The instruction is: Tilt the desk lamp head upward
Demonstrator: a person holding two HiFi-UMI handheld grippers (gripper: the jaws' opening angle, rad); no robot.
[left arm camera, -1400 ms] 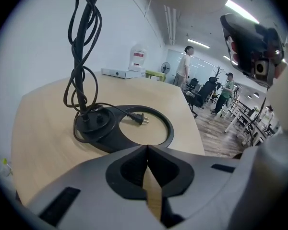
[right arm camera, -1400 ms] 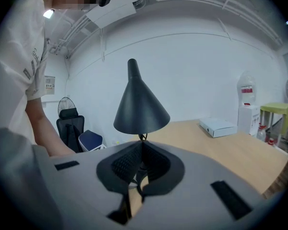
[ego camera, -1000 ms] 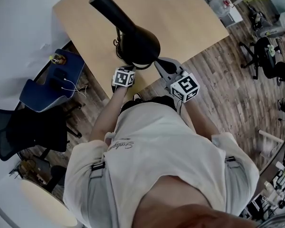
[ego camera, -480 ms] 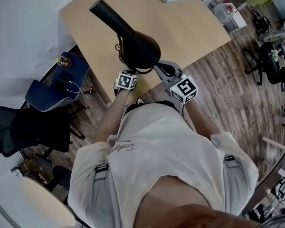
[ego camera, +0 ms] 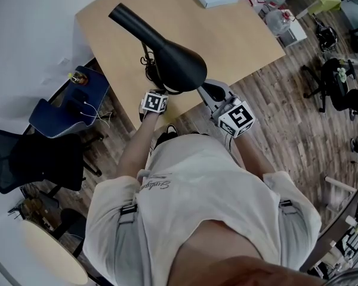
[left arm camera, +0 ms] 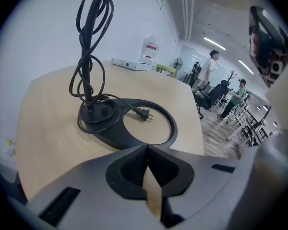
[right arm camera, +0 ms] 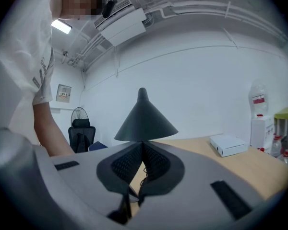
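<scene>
black ring-shaped lamp base [left arm camera: 113, 137] was seen resting on the pale wooden desk [ego camera: 238, 34], near its front edge. a black power cord [left arm camera: 89, 56] was twisted up the stem and its two-pin plug [left arm camera: 143, 113] lay inside the ring. above it the black cone-shaped desk lamp head [ego camera: 170, 58] was carried on its stem over the near part of the desk. a second ago the shade had been viewed almost straight onto its rounded back. now the cone was shown more in profile, longer and slimmer in the head view, with its wide mouth swung nearer the right gripper.

the left gripper [left arm camera: 147, 152] was held just short of the base, its jaws pressed together with nothing between them. its marker cube was found almost where it had been earlier. the right gripper [right arm camera: 142, 143] was likewise closed, its pads meeting at the tips and nothing gripped. those tips were placed right at the lower rim of the lamp head, though whether tip and rim touched could not be told. its marker cube had been shifted a little lower and to the right in the head view.

a flat white box [right arm camera: 228, 145] was seen at the far side of the desk, and a blue chair [ego camera: 71, 100] stood beside the desk's left edge.
</scene>
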